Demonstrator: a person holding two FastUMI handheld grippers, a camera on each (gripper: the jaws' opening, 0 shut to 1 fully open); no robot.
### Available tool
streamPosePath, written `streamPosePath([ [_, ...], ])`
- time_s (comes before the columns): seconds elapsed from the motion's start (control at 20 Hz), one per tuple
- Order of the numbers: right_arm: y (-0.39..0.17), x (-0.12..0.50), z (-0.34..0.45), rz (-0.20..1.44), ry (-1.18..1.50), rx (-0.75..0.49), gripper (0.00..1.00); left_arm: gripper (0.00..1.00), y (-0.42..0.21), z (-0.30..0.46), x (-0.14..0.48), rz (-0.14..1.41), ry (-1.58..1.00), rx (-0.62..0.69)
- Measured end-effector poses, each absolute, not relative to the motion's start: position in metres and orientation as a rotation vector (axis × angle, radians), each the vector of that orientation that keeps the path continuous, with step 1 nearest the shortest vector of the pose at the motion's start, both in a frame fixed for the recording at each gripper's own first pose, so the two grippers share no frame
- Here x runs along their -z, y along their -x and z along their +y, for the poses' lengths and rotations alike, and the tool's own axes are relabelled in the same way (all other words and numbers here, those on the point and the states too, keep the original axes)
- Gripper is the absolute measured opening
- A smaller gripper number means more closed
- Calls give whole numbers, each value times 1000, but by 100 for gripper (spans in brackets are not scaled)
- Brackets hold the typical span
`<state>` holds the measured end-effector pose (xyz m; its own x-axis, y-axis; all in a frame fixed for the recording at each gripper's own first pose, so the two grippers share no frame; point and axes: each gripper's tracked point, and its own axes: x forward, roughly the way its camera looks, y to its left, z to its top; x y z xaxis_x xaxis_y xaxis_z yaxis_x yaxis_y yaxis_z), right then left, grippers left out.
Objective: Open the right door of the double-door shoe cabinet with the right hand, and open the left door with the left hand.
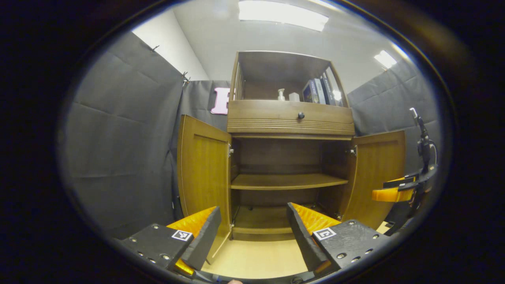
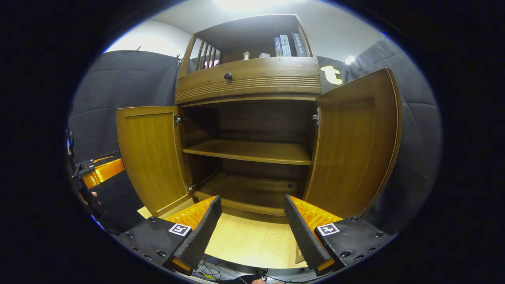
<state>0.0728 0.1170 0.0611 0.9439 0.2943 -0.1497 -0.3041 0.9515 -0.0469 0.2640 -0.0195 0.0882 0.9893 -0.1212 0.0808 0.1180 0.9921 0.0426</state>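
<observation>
Shoe cabinet (image 1: 290, 122) sits center frame in both views, both doors swung wide open. Left door (image 1: 203, 169) stands at center-left of the left gripper view, right door (image 2: 355, 146) at center-right of the right gripper view. Inside: 1 middle shelf (image 2: 252, 152) and a bottom board, both bare. Left gripper (image 1: 252, 232) at bottom of frame, jaws spread wide, gripping nothing. Right gripper (image 2: 250, 228) likewise: jaws wide apart, holding nothing, clear of the doors. Books (image 1: 317, 91) on the open top shelf above the drawer knob (image 1: 301, 115).

Books (image 1: 317, 91), a small bottle (image 1: 281, 94) and a box (image 1: 294, 96) on the top shelf; light wooden floor (image 1: 256, 258).
</observation>
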Motion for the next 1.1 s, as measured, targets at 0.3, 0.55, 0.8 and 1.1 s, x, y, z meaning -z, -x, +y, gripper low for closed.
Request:
streamPosePath([
  [0.3,-75,-57,117,150,70,-321,97,96,-263,-23,-87,-76,-52,109],
  [0.55,-76,-57,116,149,71,-329,97,96,-263,-23,-86,-73,-47,101],
  [0.8,-76,-52,118,157,71,-341,97,96,-262,-25,-85,-65,-53,91],
  [1.1,-80,-53,116,153,74,-342,97,95,-264,-26,-83,-67,-44,90],
])
